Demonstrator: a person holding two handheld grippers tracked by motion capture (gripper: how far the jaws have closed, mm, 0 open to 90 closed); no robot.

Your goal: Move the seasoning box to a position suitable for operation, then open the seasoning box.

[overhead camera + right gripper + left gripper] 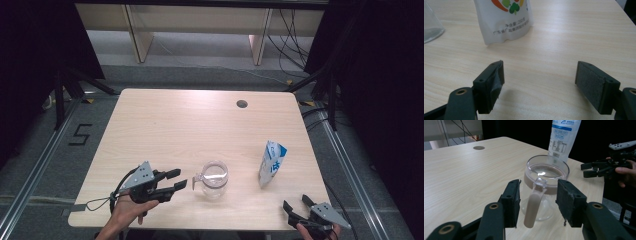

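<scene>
Left gripper [537, 202], seen from its own camera: two black fingers [510, 200] rise from the bottom edge, parted, pads facing inward. The handle [535, 202] of a clear glass mug [546, 182] stands upright in the gap between them. Daylight shows on both sides of the handle; neither pad touches it. Fingers released, holding nothing.

High view: same gripper [179, 180] at the near left of the tabletop [200, 120], held in a hand [127, 210], fingers pointing right toward the mug [214, 179]. Mug stands upright near the front edge, about mid-width, handle turned toward the left gripper. Fingertips just beside the handle.

A white and blue pouch [272, 163] stands upright to the right of the mug, apart from it.

Right gripper [296, 206] sits at the near right corner of the tabletop, well apart from the mug. In its own camera the fingers [490, 85] stand wide open over bare wood, nothing between them; the pouch [504, 20] stands ahead of them.
</scene>
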